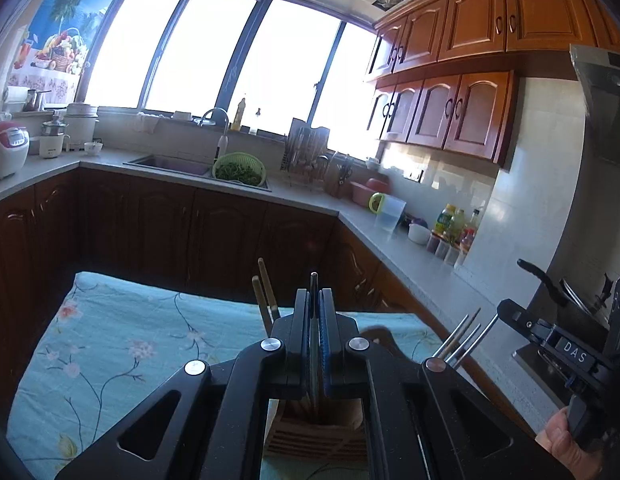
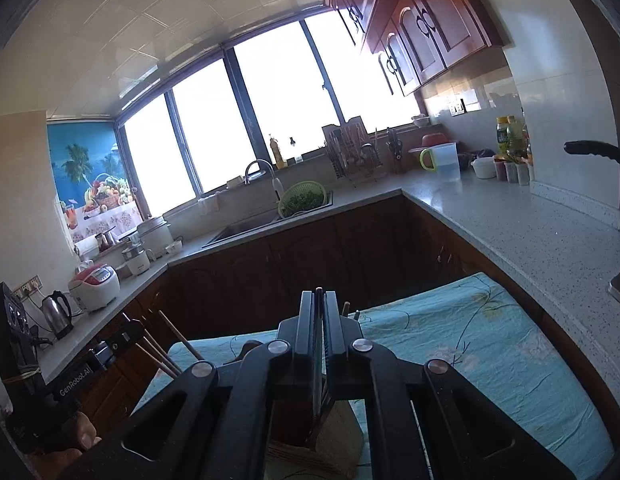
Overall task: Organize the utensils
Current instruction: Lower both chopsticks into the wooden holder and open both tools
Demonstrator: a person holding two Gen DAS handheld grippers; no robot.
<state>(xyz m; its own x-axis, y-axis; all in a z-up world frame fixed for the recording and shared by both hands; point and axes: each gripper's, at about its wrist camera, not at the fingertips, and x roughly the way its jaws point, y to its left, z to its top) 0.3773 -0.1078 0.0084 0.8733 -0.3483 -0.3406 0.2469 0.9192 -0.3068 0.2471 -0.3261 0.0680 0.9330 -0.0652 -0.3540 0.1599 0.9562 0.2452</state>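
My left gripper [image 1: 315, 292] is shut on a thin dark stick that pokes up between its jaws. Two wooden chopsticks [image 1: 266, 292] fan out just left of it. Directly below stands a slatted wooden utensil holder [image 1: 310, 436] on a floral turquoise cloth [image 1: 110, 340]. My right gripper [image 2: 319, 294] is shut on a thin metal stick, with two more tips [image 2: 350, 310] beside it, above the same holder [image 2: 334, 432]. In the left wrist view the right gripper [image 1: 500, 314] carries metal chopsticks [image 1: 462, 336]. In the right wrist view the left gripper [image 2: 128, 326] carries wooden chopsticks [image 2: 174, 340].
An L-shaped counter [image 2: 510, 224] runs behind and to the right of the cloth-covered table. It holds a sink with a green colander [image 1: 239, 168], a clear jug [image 1: 390, 214], bottles, a kettle [image 2: 56, 314] and a rice cooker [image 2: 95, 286]. A black pan handle [image 1: 538, 276] juts out at right.
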